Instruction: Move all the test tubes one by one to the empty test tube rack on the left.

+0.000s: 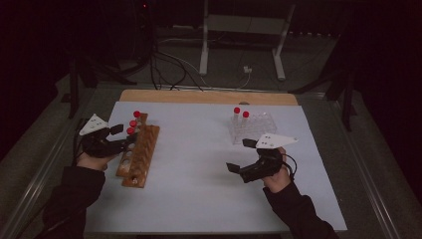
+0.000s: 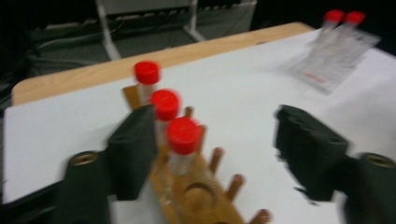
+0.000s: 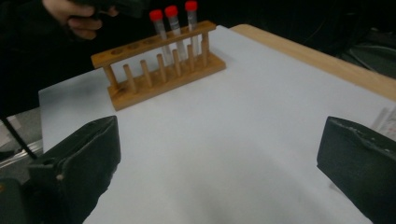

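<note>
A wooden test-tube rack stands at the left of the white sheet, with three red-capped tubes upright in its far holes. My left gripper sits at the rack's far end, open. In the left gripper view its jaws stand wide, and the nearest red-capped tube stands in the rack just right of the left jaw, apart from both pads. My right gripper hovers open over bare sheet at the right, nothing between its jaws. The right gripper view shows the rack and its tubes farther off.
A clear plastic rack with two red-capped tubes stands at the back right, just beyond my right gripper. The table's wooden edge runs along the far side. Cables and a white frame lie on the dark floor behind.
</note>
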The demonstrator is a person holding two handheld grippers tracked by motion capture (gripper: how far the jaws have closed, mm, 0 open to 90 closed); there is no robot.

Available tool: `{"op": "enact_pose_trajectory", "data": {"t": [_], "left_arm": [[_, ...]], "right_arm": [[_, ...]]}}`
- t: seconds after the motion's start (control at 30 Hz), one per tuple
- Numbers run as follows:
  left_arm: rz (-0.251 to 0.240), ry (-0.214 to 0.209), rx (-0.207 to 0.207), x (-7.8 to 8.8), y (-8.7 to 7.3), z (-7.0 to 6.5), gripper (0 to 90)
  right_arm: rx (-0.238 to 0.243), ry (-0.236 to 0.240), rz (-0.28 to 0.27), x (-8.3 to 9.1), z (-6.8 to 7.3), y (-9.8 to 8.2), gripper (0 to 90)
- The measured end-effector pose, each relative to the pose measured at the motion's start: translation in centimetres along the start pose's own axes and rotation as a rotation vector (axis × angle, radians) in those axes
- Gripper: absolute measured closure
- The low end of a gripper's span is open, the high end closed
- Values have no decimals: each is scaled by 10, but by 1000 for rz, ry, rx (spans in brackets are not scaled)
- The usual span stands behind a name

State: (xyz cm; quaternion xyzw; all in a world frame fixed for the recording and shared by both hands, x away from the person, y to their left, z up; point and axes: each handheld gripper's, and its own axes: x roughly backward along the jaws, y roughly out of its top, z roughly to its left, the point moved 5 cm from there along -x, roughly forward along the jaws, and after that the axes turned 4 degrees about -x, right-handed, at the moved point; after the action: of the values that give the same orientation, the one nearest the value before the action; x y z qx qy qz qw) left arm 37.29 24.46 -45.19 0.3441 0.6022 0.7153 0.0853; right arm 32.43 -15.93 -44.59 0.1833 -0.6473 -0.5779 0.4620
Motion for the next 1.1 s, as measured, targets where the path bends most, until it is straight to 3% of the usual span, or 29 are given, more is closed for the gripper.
{"op": "enact_pose_trajectory", "data": {"t": [0.07,0.27,0.4,0.67,0.87,0.9,0.97,1.1], "left_arm": [[-17,-23,-8,4,4,-9,175],[-66,-108,-49,11,11,-39,34],[-94,-166,-64,13,14,-58,25],[-110,-232,-113,11,14,-90,25],[-87,-277,-134,6,8,-106,24],[-87,-267,-140,5,8,-108,24],[-84,-296,-138,4,7,-113,25],[-73,-300,-148,0,3,-119,24]], "right_arm": [[-3,-7,-12,3,-2,3,0],[-12,-49,-34,10,-14,10,0],[-22,-81,-49,14,-24,16,0],[-38,-136,-65,16,-49,29,0],[-70,-178,-55,10,-73,30,0],[-69,-191,-49,8,-77,29,0],[-79,-208,-46,4,-84,29,0],[-94,-246,-40,-3,-98,28,0]]}}
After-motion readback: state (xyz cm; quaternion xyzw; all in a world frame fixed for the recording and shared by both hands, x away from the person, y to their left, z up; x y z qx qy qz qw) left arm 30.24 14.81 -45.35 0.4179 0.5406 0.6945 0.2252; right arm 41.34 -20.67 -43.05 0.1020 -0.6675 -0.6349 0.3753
